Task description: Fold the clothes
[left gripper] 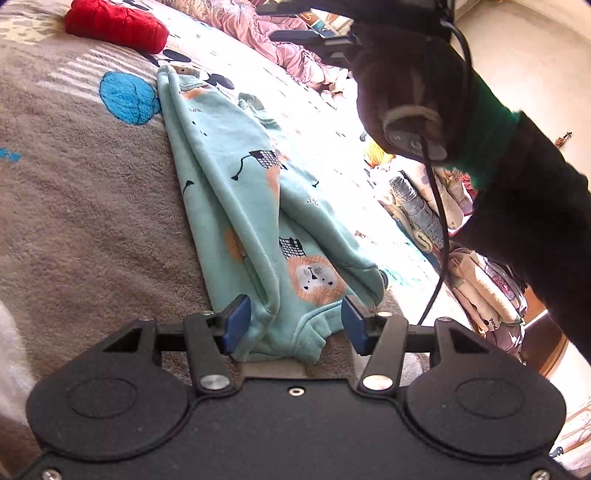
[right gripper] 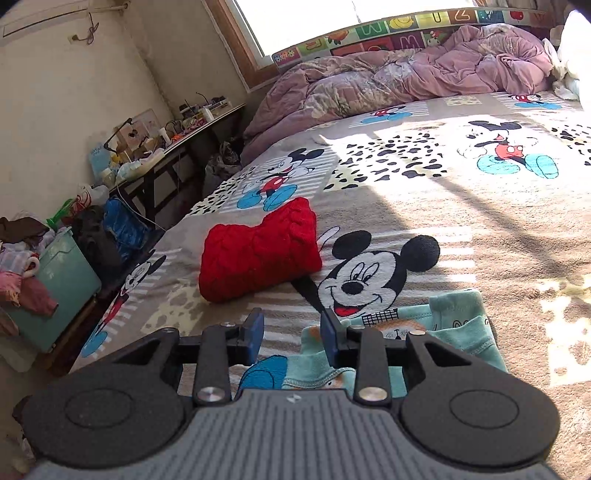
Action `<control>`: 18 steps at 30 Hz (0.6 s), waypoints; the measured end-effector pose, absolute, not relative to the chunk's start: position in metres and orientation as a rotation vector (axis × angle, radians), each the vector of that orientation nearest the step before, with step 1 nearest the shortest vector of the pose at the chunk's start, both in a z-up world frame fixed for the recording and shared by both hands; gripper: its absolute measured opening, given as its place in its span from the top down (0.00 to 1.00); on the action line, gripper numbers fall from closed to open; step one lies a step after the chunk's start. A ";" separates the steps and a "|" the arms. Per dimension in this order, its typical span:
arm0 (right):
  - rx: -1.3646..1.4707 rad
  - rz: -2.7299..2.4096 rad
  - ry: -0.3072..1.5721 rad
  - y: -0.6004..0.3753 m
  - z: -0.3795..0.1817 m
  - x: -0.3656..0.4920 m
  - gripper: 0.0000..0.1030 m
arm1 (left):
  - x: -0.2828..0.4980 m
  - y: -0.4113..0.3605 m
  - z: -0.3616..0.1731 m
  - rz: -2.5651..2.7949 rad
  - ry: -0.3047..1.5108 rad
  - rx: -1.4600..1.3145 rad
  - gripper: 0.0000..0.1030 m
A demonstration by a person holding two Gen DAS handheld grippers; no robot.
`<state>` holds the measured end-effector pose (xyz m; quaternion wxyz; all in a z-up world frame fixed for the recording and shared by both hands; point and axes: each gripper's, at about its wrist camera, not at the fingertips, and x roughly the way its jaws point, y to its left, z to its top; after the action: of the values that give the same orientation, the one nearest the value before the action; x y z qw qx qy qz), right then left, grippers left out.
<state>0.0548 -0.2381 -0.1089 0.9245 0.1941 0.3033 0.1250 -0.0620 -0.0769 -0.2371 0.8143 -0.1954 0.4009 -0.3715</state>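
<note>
- On the bed (right gripper: 461, 236), over a cartoon-mouse blanket, a teal printed garment (left gripper: 251, 206) lies folded into a long narrow strip.
- Long axis: in the left wrist view the strip runs straight away from the left gripper (left gripper: 290, 325), from its near end between the jaws to its far end near the red knitted item (left gripper: 114, 24).
- Left gripper: jaws about half open. The near end of the garment sits between the blue pads (left gripper: 236, 325); the left pad touches the cloth, the right pad stands clear, so no firm hold is judged.
- Right gripper (right gripper: 291, 341): jaws partly open, nothing between them. The garment's far end lies just beside and beneath its right finger.
- Judgement: each gripper stands at one end of the strip; a fold end to end across the long axis is available.
</note>
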 end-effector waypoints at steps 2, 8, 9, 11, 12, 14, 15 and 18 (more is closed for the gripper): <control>0.408 0.266 0.570 -0.260 -0.102 0.021 0.66 | -0.054 -0.067 -0.223 -0.734 0.830 -0.419 0.48; 0.283 0.269 0.468 -0.288 -0.117 -0.104 0.62 | 0.010 -0.052 -0.168 -0.487 0.838 -0.270 0.48; 0.253 0.271 0.463 -0.286 -0.123 -0.122 0.62 | 0.023 -0.055 -0.161 -0.477 0.862 -0.190 0.48; 0.185 0.286 0.455 -0.274 -0.136 -0.151 0.62 | 0.048 -0.062 -0.148 -0.456 0.901 -0.026 0.48; 0.152 0.295 0.447 -0.267 -0.143 -0.165 0.62 | 0.059 -0.067 -0.142 -0.446 0.905 0.066 0.48; 0.105 0.310 0.431 -0.251 -0.154 -0.184 0.62 | 0.083 -0.072 -0.133 -0.429 0.916 0.187 0.48; 0.085 0.313 0.429 -0.241 -0.160 -0.190 0.62 | 0.095 -0.071 -0.132 -0.430 0.930 0.184 0.48; 0.036 0.286 0.440 -0.210 -0.177 -0.194 0.62 | 0.132 -0.071 -0.143 -0.438 0.955 0.078 0.48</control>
<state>-0.1944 -0.2101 -0.1769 0.9656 0.0177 0.2175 0.1411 0.1317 -0.0706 -0.1430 0.8644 0.0374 0.4559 -0.2090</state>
